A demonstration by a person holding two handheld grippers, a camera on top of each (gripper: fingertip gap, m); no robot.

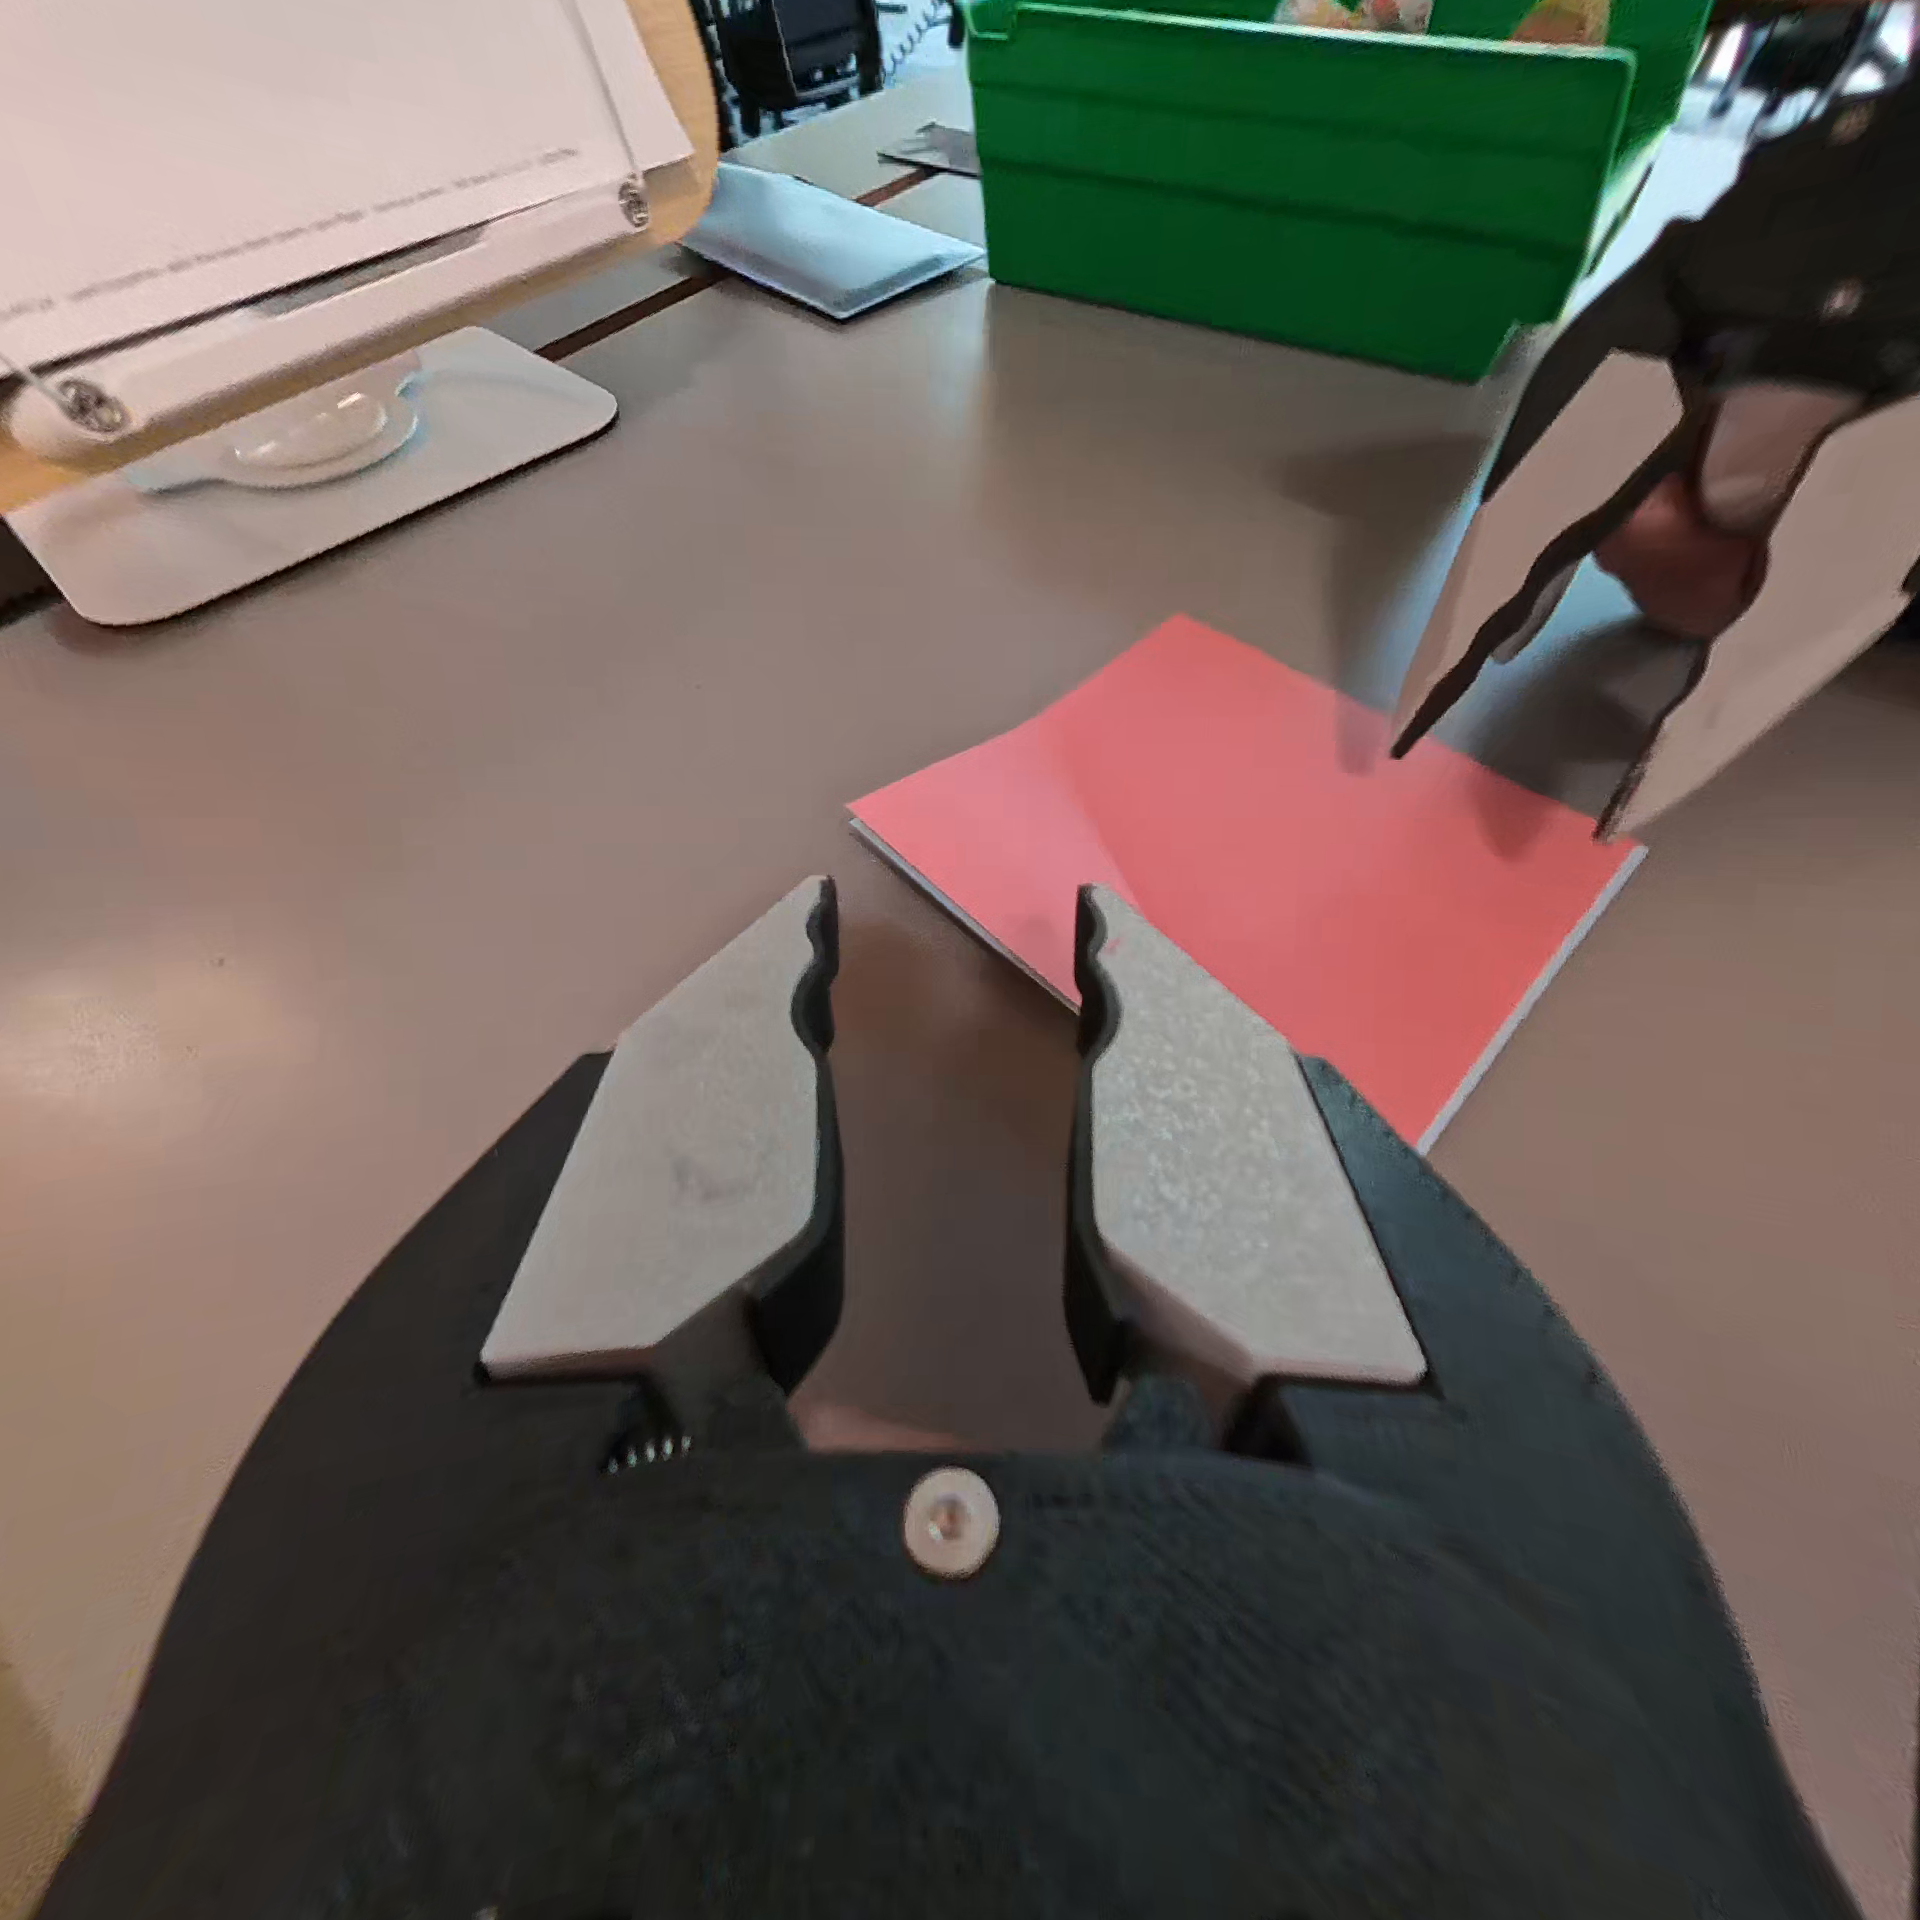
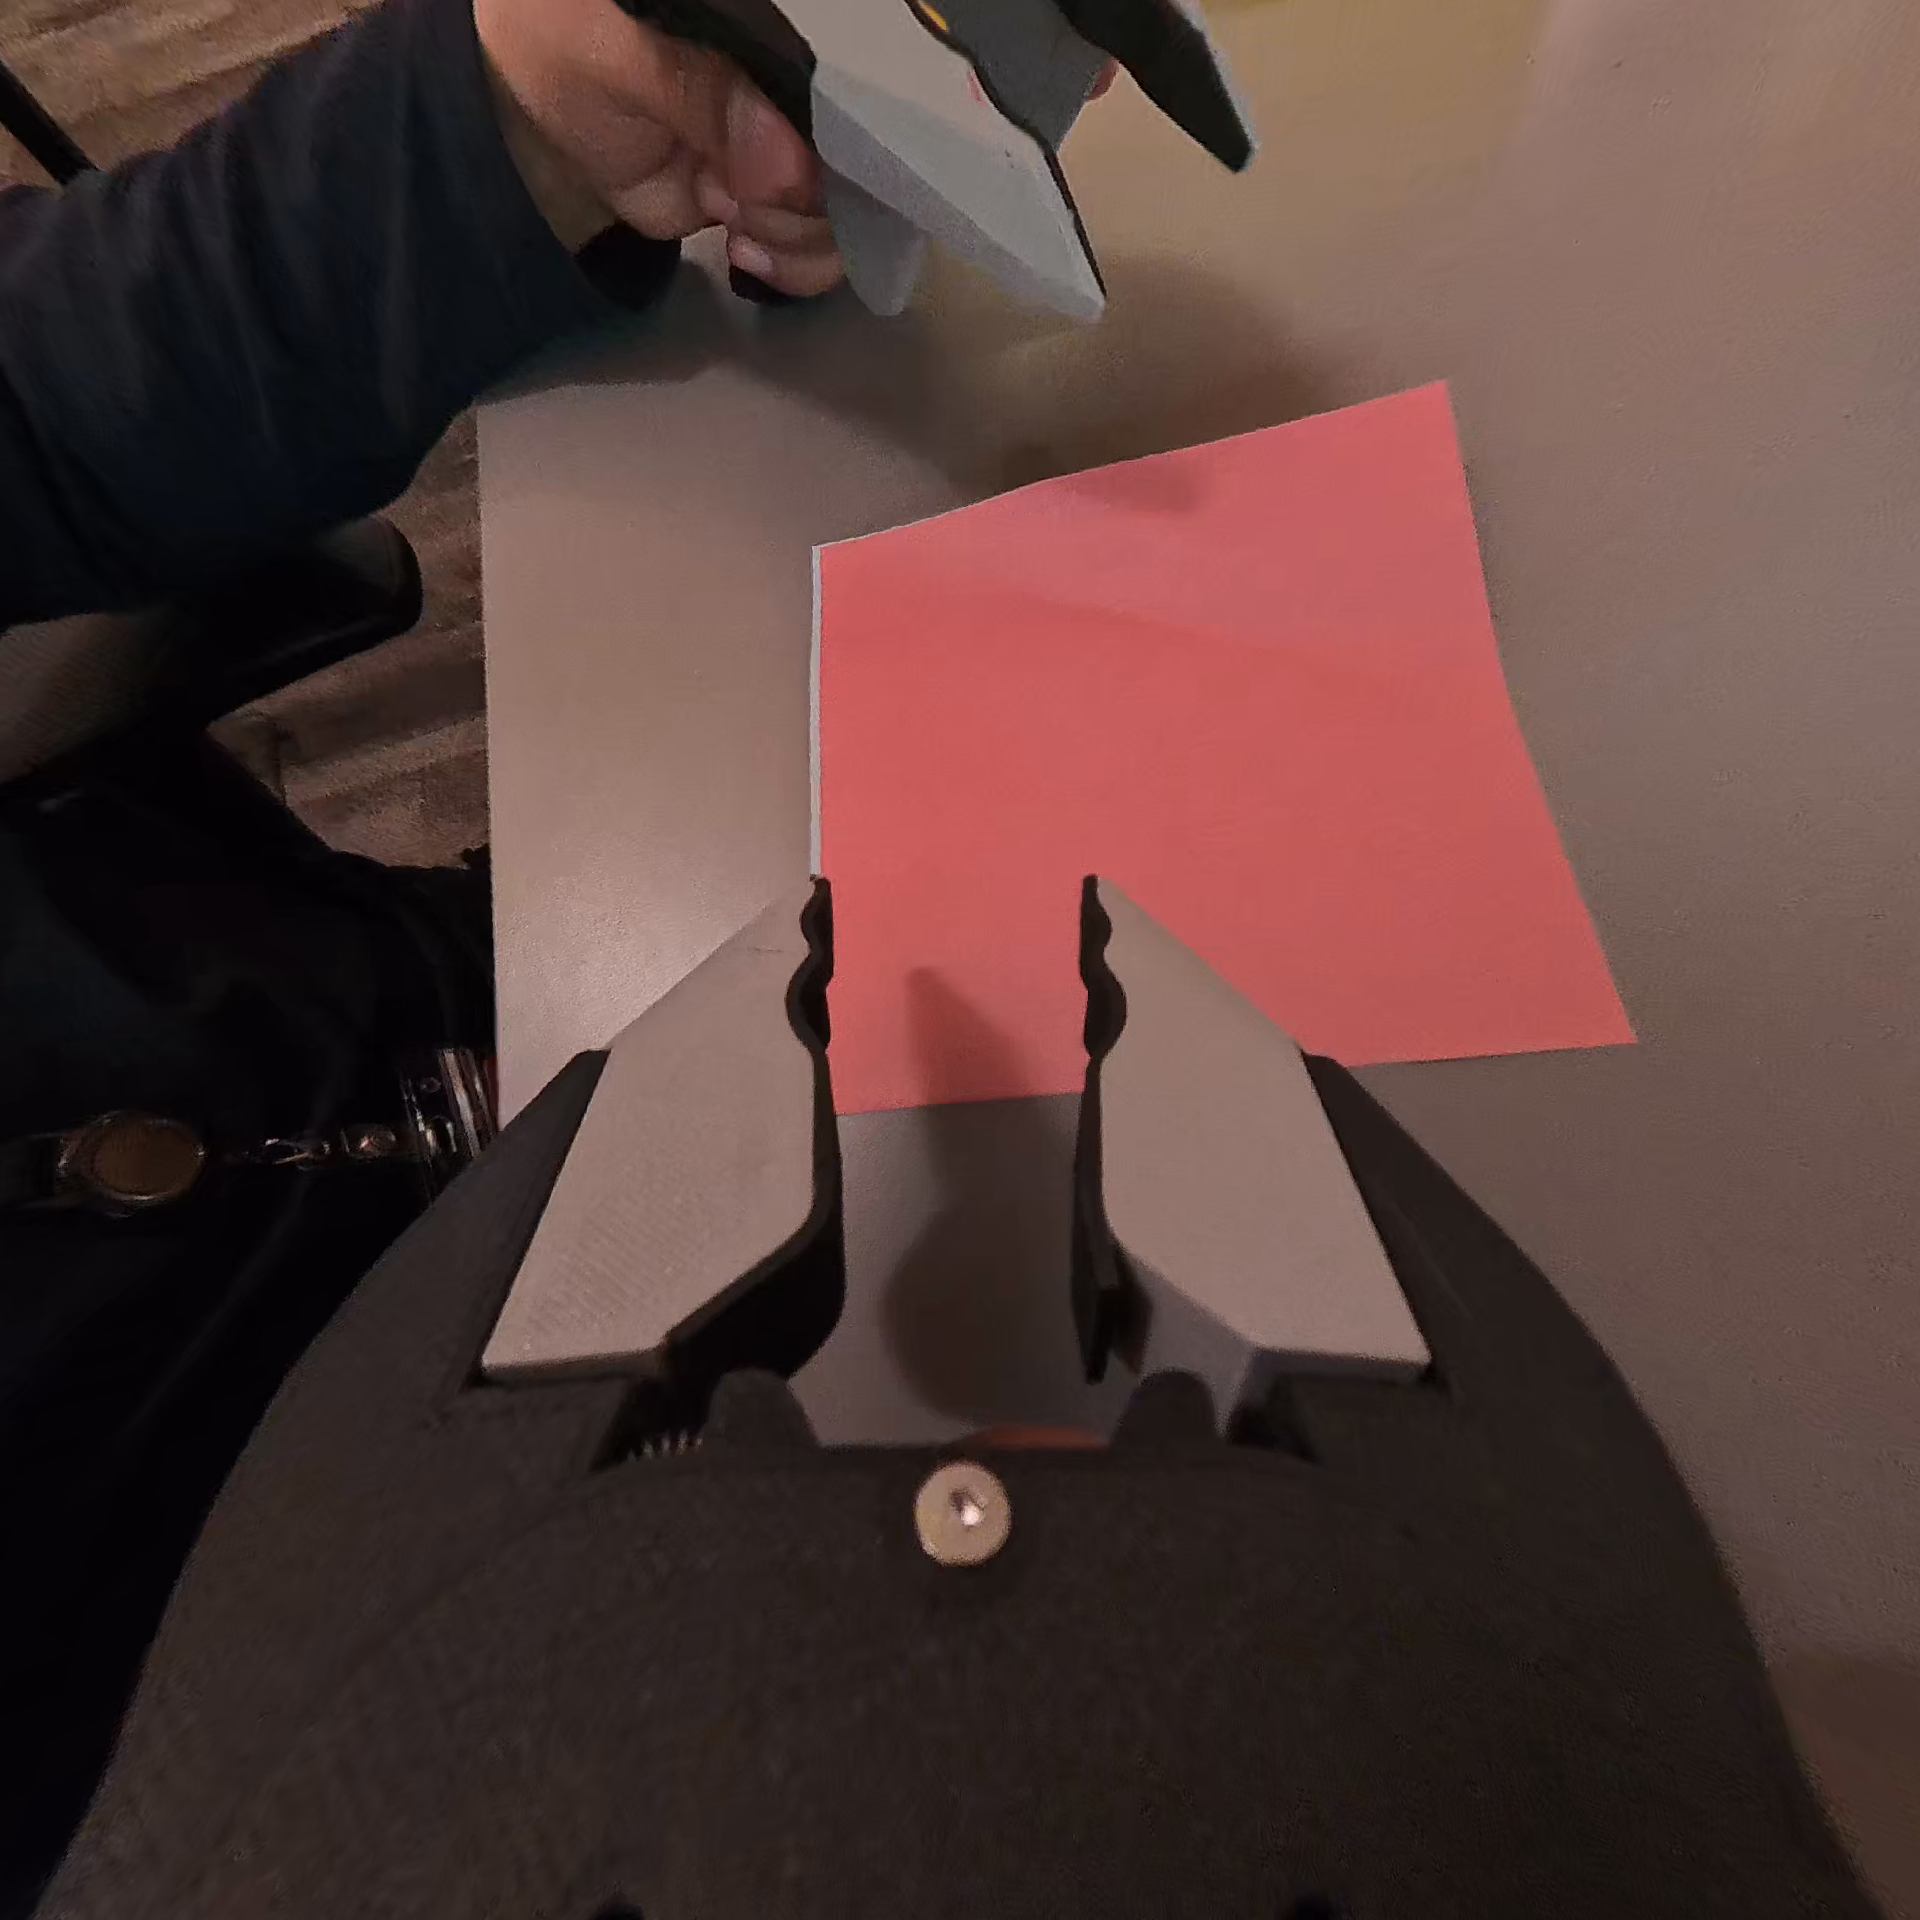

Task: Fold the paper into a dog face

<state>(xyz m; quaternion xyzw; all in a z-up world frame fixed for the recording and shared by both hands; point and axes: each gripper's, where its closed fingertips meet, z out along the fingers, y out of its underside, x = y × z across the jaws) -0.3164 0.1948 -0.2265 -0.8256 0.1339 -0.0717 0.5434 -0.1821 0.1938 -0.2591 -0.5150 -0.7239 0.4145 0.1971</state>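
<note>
A square of red paper [image 1: 1278, 873] with a white underside lies flat on the grey table, with a faint bend across it; it also shows in the right wrist view [image 2: 1184, 748]. My left gripper [image 1: 956, 904] is open and empty, its tips just short of the paper's near corner. It shows from the other side at the top of the right wrist view [image 2: 1081, 156]. My right gripper [image 2: 951, 894] is open and empty, hovering over the paper's near edge. In the left wrist view it [image 1: 1507, 790] hangs over the paper's far right edge.
A green plastic bin [image 1: 1288, 177] stands at the back of the table. A monitor on a white base [image 1: 312, 488] is at the back left, a white packet [image 1: 831, 244] between them. The table edge [image 2: 488, 727] and a person's dark sleeve [image 2: 239, 343] are to the left.
</note>
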